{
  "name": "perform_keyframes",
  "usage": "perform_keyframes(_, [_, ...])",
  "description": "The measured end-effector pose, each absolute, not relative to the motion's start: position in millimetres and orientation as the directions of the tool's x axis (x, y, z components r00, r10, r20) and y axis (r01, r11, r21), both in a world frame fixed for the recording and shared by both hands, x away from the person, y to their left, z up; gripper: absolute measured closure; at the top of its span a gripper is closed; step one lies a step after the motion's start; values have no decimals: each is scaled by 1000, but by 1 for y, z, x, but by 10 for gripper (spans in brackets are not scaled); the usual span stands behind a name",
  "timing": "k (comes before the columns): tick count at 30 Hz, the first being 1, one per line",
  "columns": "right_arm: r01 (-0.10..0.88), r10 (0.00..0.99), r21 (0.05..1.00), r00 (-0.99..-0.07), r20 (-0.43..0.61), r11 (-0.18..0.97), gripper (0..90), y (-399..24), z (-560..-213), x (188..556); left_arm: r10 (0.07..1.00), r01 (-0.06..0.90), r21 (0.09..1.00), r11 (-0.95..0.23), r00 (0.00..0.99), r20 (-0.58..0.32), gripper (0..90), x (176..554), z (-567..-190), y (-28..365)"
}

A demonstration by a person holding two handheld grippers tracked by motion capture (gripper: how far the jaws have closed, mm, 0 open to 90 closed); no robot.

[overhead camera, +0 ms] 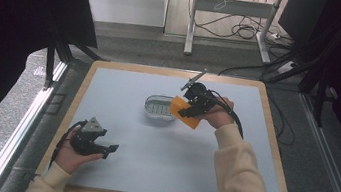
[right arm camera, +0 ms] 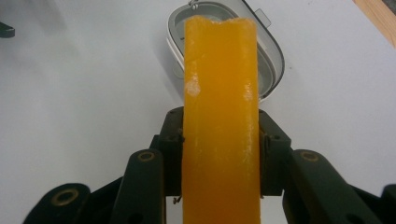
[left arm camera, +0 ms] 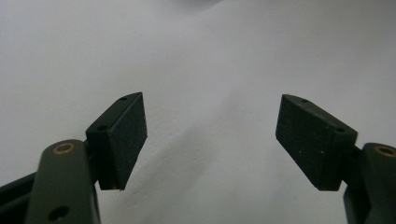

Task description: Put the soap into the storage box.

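An orange bar of soap (overhead camera: 184, 112) is clamped between the jaws of my right gripper (overhead camera: 191, 108), held above the table's middle. In the right gripper view the orange soap (right arm camera: 220, 121) runs up between the pads, and my right gripper (right arm camera: 219, 154) is shut on it. Just beyond it lies a grey oval soap dish (right arm camera: 273, 56) with a slotted floor; from above the soap dish (overhead camera: 157, 108) sits left of the bar, partly overlapped by it. My left gripper (overhead camera: 109, 149) rests low at the near left, jaws wide apart, and my left gripper (left arm camera: 210, 135) holds nothing over the bare mat.
The pale blue mat (overhead camera: 149, 163) covers a wooden-edged table (overhead camera: 273, 141). Metal frame posts (overhead camera: 56, 65) stand at the left and right sides. A desk leg and cables (overhead camera: 238, 30) lie on the floor beyond the far edge.
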State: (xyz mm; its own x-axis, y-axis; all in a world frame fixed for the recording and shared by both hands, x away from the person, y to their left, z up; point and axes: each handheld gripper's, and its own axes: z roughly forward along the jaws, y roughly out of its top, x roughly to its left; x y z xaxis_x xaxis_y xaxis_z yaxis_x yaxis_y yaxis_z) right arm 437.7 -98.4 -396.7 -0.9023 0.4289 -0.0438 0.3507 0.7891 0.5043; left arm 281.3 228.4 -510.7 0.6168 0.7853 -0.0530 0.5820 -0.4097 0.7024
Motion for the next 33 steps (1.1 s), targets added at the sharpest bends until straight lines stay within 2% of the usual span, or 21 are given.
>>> perform_keyframes(33, [281, 357, 504, -932, -60, 817, 616, -67, -398, 467, 779, 574, 704, -418, 625, -48, 247, 282, -510, 228])
